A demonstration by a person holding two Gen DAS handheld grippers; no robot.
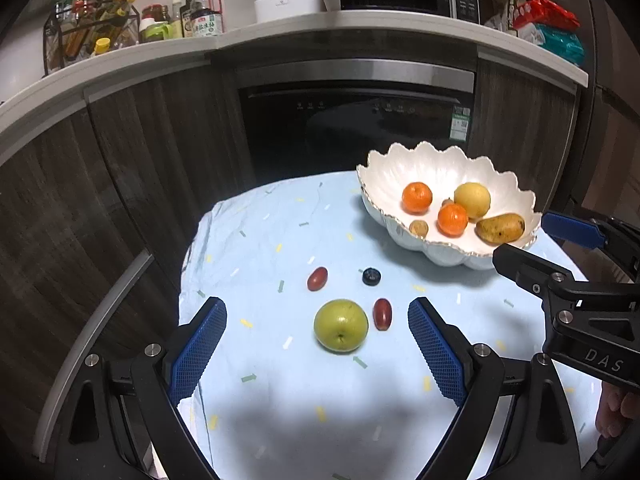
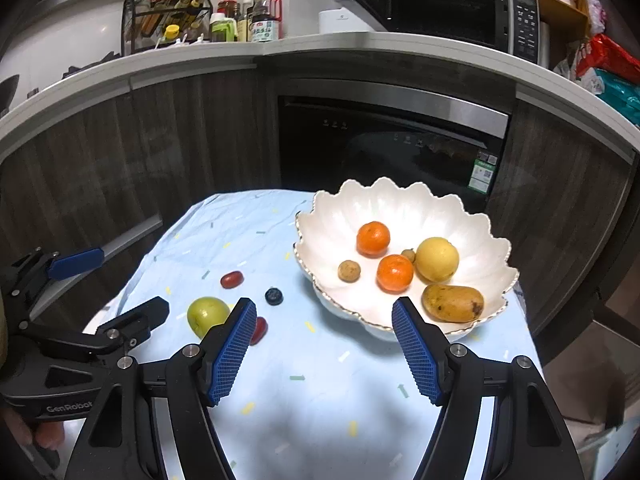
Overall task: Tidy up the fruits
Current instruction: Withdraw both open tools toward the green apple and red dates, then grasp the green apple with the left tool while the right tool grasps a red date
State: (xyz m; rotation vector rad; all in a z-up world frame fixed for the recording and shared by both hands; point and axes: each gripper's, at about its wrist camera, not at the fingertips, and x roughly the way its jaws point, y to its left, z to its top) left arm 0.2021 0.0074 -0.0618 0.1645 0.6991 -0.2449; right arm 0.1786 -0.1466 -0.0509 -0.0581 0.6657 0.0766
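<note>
left gripper (image 1: 318,344): jaws apart, empty
right gripper (image 2: 324,354): jaws apart, empty
green apple (image 1: 341,325): centred just ahead of left gripper, nearer arm
bowl (image 1: 404,160): far right

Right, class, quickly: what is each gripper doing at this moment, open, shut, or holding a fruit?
Left gripper: open, holding nothing, above the green apple.
Right gripper: open, holding nothing, near the white bowl.

on the table (image 1: 280,216) the bowl (image 1: 400,172) sits at the far right, with two oranges (image 1: 417,197), a lemon (image 1: 472,199) and a mango (image 1: 500,228) in it. left of the bowl, on the cloth, lie an apple (image 1: 341,325), two grapes (image 1: 317,279) and a blueberry (image 1: 371,276), the apple nearest.
</note>
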